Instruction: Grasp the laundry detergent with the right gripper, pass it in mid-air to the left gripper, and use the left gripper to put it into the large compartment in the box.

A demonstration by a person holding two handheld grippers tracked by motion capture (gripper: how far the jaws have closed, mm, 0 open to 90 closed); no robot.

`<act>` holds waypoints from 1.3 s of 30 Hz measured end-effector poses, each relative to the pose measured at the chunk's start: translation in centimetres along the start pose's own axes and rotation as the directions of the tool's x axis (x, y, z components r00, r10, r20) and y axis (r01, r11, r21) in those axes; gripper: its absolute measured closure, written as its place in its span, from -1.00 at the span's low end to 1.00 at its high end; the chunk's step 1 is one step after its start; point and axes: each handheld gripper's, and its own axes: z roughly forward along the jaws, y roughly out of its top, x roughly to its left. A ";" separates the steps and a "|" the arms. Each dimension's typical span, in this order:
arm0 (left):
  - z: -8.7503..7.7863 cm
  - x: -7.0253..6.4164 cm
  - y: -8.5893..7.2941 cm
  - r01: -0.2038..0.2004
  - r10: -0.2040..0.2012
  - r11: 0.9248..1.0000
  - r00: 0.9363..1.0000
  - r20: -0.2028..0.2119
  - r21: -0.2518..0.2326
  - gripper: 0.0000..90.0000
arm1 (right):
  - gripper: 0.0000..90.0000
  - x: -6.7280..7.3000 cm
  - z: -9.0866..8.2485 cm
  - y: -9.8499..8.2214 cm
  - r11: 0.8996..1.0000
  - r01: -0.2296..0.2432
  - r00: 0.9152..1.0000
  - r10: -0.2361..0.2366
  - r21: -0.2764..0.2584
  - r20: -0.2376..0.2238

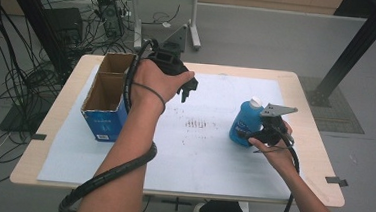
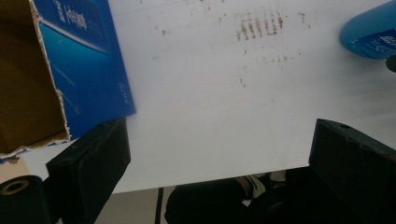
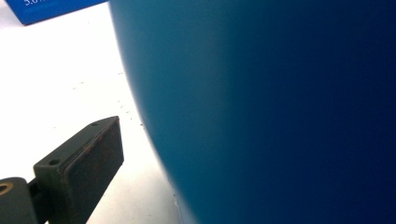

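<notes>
High view: the blue bottle (image 1: 244,122) w/ white cap is standing upright at right of centre of the frame, on the white sheet (image 1: 198,152) covering the table (image 1: 317,160). The right gripper (image 1: 248,134) is sitting right against the bottle's lower right side, held by the right hand (image 1: 278,147); its grey plate is showing just above. Right gripper view: the bottle (image 3: 280,107) is taking up most of the frame from centre to right, very close up. One black jaw is sticking up at lower left, a gap of white sheet showing btw. it and the bottle wall; the other jaw is hidden behind the bottle. So jaws are spread around the bottle, but can't tell if they're pinching it.

The left gripper (image 1: 189,88) is hanging above the sheet at upper centre of the high view, left hand (image 1: 155,81) wrapped round it, well apart from the bottle. Left gripper view: both black jaws standing wide apart at lower left & lower right, nothing btw. them but sheet. The open blue cardboard box (image 2: 84,65) is sitting at upper left of that view, torn brown flap edge showing; bottle (image 2: 369,32) is peeking in at upper right. In the high view the box (image 1: 107,100) is resting at left of the frame, just beside the left forearm.
</notes>
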 end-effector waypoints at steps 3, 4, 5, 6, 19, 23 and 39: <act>0.0 -0.1 0.0 -0.003 0.003 1.000 1.000 -0.001 -0.001 -0.87 | -0.96 0.0 0.0 0.0 1.000 0.002 1.000 -0.002 0.000 -0.001; 0.0 -0.1 0.0 -0.001 0.001 1.000 1.000 0.000 -0.003 -0.87 | -0.96 0.0 0.0 0.0 1.000 0.002 1.000 -0.002 0.003 0.001; 0.0 -0.1 0.0 -0.001 0.001 1.000 1.000 0.000 -0.003 -0.87 | -0.96 0.0 0.0 0.0 1.000 0.002 1.000 -0.002 0.003 0.001; 0.0 0.0 0.0 0.000 0.000 1.000 1.000 0.000 -0.001 -0.87 | -0.96 -0.1 0.0 -0.1 1.000 0.002 1.000 -0.002 0.003 0.001; 0.1 -0.1 0.0 0.000 0.000 1.000 1.000 -0.002 -0.001 -0.87 | -0.96 -0.2 0.0 -0.1 1.000 0.001 1.000 -0.001 0.003 0.001; 0.0 -0.1 0.1 -0.004 0.004 1.000 1.000 -0.002 -0.001 -0.87 | -0.96 -0.2 0.0 -0.1 1.000 -0.001 1.000 0.001 0.004 0.004; 0.1 -0.1 0.0 -0.001 0.001 1.000 1.000 0.000 -0.002 -0.87 | -0.96 -0.2 -0.1 -0.1 1.000 -0.006 1.000 0.006 -0.003 0.003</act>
